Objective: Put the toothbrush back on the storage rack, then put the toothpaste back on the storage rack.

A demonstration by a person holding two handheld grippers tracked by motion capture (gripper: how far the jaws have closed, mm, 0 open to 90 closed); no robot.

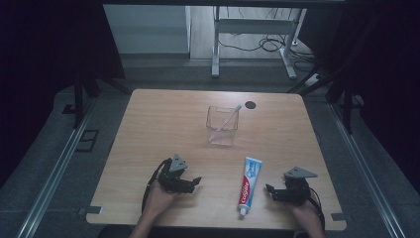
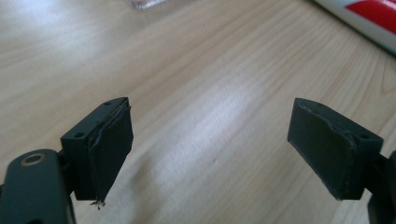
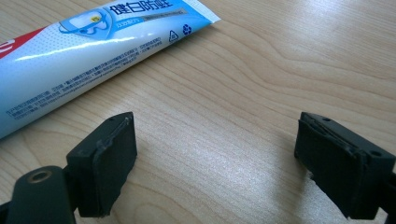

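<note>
Right gripper view: toothpaste tube (image 3: 93, 51) just beyond the gaping right claw (image 3: 215, 163).

Look at the toothpaste tube (image 3: 93, 51) in your right gripper view: on its blue end you can read large Chinese characters, roughly "健白防蛀", with a recycling triangle and a second round mark beside them. Lines of small print run along the tube's lower edge, too fine to read. The white lettering on its red end is cut off.
</note>
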